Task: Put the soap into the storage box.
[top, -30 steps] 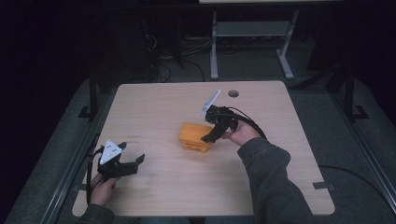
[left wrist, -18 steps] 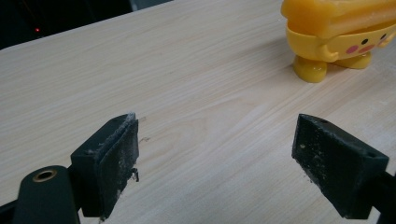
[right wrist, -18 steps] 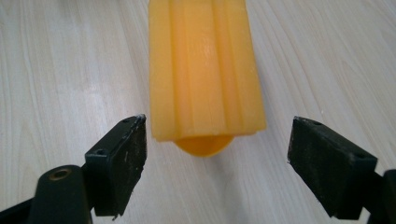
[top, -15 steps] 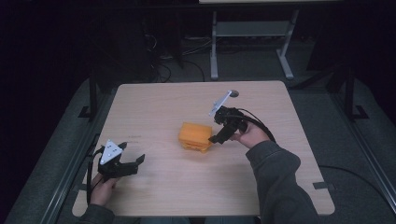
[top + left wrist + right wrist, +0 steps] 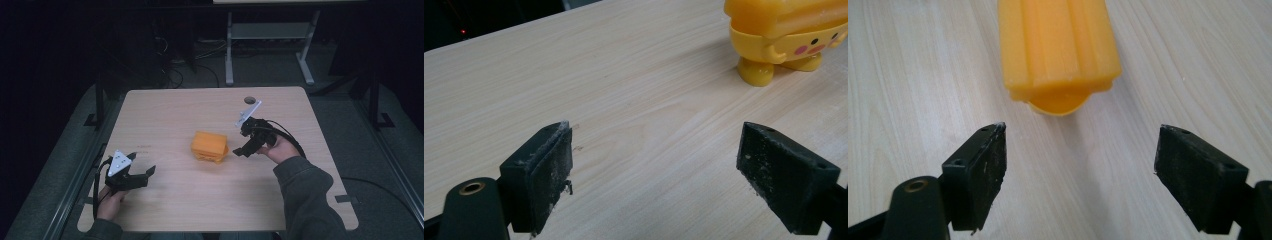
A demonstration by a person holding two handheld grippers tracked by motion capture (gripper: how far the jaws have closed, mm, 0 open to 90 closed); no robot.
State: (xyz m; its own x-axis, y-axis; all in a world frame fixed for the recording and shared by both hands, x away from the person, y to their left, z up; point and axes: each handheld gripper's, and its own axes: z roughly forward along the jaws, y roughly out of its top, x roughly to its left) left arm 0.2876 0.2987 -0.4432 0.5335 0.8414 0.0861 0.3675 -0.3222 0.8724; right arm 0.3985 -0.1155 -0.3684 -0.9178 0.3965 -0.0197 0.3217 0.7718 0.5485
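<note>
A yellow toy stands near the middle of a wooden table, ungripped, with the right gripper hovering just beside it, jaws spread wide and nothing between them. In the right gripper view the toy lies ahead of the gap and clear of both jaws, so the grasp looks not yet made (lining up and closing appear to be what is left). The left gripper waits well apart at the near left of the table, its jaws likewise parted and empty; its own view catches the toy at the top right, showing stubby feet and a painted face with pink cheeks. The toy's top is cut off there, its face is hidden from the right gripper view, and the high view is too dim to tell what the ridged orange upper part is.
</note>
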